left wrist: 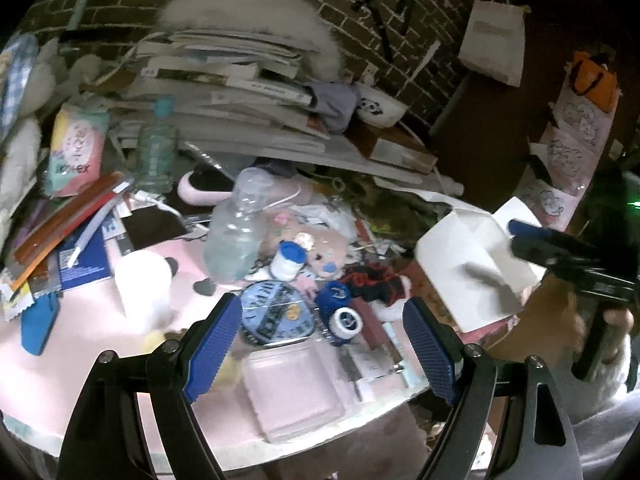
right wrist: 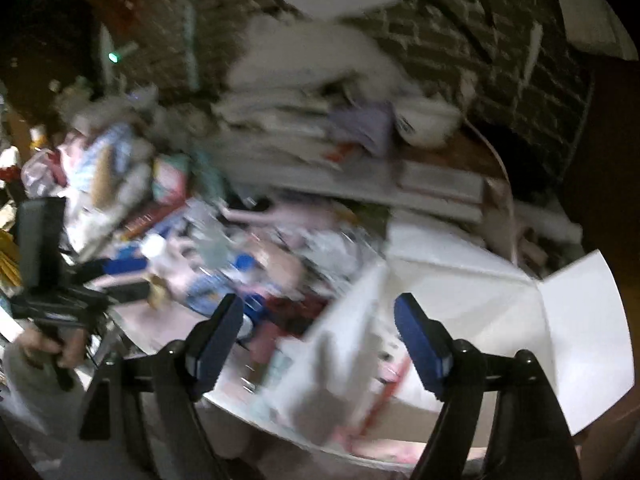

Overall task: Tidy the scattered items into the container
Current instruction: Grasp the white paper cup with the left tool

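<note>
Both grippers sit nearest their own lenses: the left gripper hangs with its blue pads wide apart and nothing between them, over the near edge of the pink table, and the right gripper is likewise wide and empty, just above the white box. That open-flapped box, the likely container, stands at the table's right end, and it serves as landmark. Well to its left and behind rises a tall stack of books and papers; nearer, to its left, lie two clear plastic bottles, a plush toy, a clear square tub at the near edge, a dark red scrunchie just beside the box, and small blue-capped pots. Tidying looks barely started: nearly everything remains scattered, and the box's contents are too blurred to judge. Legible writing is scarce; a pastel packet, far left of the box, reads "KOTEX".
</note>
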A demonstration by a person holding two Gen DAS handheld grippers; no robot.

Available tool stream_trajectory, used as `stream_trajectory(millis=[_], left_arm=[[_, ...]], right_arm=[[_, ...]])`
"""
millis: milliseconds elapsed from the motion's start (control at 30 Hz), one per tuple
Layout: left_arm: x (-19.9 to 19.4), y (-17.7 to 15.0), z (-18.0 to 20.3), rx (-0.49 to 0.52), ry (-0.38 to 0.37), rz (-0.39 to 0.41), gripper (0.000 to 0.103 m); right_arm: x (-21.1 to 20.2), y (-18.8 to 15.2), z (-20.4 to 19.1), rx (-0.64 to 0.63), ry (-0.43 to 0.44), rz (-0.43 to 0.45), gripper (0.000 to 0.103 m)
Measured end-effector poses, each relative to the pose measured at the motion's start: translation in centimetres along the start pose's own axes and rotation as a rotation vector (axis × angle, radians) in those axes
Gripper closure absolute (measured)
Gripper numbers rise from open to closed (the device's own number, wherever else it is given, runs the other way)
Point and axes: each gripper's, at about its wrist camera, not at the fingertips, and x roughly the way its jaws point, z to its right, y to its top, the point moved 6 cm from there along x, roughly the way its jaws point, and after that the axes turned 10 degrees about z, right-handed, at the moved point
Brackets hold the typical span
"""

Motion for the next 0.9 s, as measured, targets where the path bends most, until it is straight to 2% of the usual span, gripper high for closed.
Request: stream_trajectory(millis=[67,133,300,400,567,733,833,900], left_arm=[[-0.3,0.0,-0.9,0.001,0.033,0.020,0.023],[-0.8,0.2,-1.7,0.008,0.068,0.050,0.023],[-1.3,1.2,-4.1,0.028,0.146,0.114,0.025],[-0.4,1.0,-6.1,0.032,0.222,0.088,0.045],[0.5,0.9,-8.1,0.027,0.275,0.086,0.046],[0.2,1.4,-8.3,0.072,0.315,0.115,0.045],[1.0,1.1,-9.0,0.110,0.373,0.069,0.045],[1.7,0.6,-9.2,0.110,0.360,0.041,0.045]], right_arm=[[-0.3,0.0,-2.2,-0.031,0.036,0.051,0.027],[-0.4,-0.6,-4.6,-0.055,0.109,0.064,0.027],[0.8,-3.4,-8.5,0.018,0.295,0.009,0.027],[2.3,-5.3,-9.7,0.062,0.345,-0.040,0.026],[3.5,-8.1,-11.0,0.086,0.391,-0.104,0.026],[4.3,-10.0,-11.4,0.115,0.416,-0.162,0.026],[4.5,-10.4,-11.5,0.127,0.422,-0.175,0.026],[4.7,-10.6,-11.6,0.128,0.420,-0.182,0.026]])
